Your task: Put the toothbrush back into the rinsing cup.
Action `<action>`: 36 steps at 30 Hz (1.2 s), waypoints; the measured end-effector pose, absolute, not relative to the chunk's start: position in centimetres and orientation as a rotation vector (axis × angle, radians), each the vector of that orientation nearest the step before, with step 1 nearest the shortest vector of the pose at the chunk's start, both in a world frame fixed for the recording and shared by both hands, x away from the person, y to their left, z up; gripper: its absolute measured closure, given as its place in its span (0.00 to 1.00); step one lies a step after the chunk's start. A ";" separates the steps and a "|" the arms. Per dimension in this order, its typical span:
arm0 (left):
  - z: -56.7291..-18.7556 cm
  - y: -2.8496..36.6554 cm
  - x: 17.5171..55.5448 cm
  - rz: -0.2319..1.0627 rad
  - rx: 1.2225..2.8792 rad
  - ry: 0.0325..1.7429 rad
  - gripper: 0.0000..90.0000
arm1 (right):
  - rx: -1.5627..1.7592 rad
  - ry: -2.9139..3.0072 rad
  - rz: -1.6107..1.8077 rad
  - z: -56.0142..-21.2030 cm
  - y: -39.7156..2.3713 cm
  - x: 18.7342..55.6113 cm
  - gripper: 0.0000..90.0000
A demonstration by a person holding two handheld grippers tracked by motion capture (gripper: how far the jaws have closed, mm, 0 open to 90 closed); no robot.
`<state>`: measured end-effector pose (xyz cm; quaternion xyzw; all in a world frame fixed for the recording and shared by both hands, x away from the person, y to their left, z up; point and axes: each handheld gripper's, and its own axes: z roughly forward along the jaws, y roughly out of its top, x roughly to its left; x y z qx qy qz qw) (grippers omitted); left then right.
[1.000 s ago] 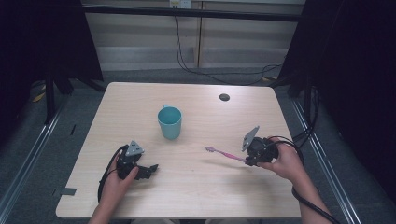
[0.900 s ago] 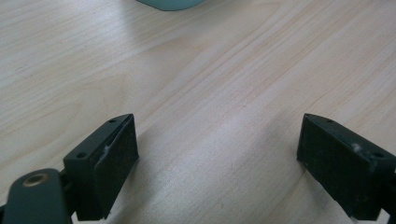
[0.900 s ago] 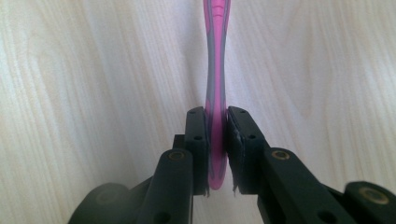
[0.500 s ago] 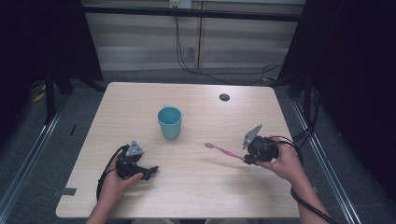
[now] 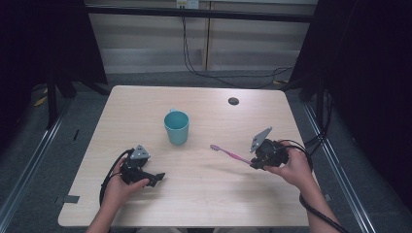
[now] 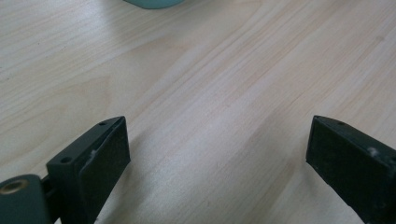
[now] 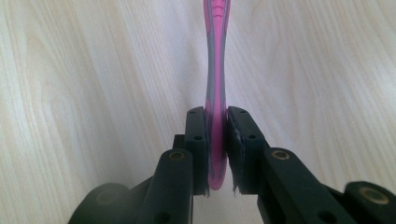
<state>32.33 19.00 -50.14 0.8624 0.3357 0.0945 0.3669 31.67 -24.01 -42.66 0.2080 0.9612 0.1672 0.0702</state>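
Right gripper (image 7: 216,154), jaws clamped on the handle of the pink toothbrush (image 5: 229,154), holds it above the table (image 5: 204,204), right of the teal cup (image 5: 176,127). Pickup done; placing it in the cup probably remains. Left gripper (image 5: 154,179) rests on the table, its jaws just opened wide with nothing between.

Three cameras on one table (image 5: 204,204)

The high view looks forward and down over the whole table from its near side. The left gripper view skims the wood toward the cup (image 6: 152,3), also in the high view. The right gripper view looks closely along the toothbrush (image 7: 215,79), which the high view shares.
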 end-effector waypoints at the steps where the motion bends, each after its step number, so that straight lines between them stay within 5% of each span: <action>1: -50.0 19.0 32.4 0.242 2.220 0.860 0.07 | 0.632 2.884 0.512 -42.6 -23.9 31.7 0.88; 36: -45.2 15.0 33.4 0.127 2.100 0.776 0.08 | 0.717 2.799 0.771 -41.4 -22.1 32.4 0.88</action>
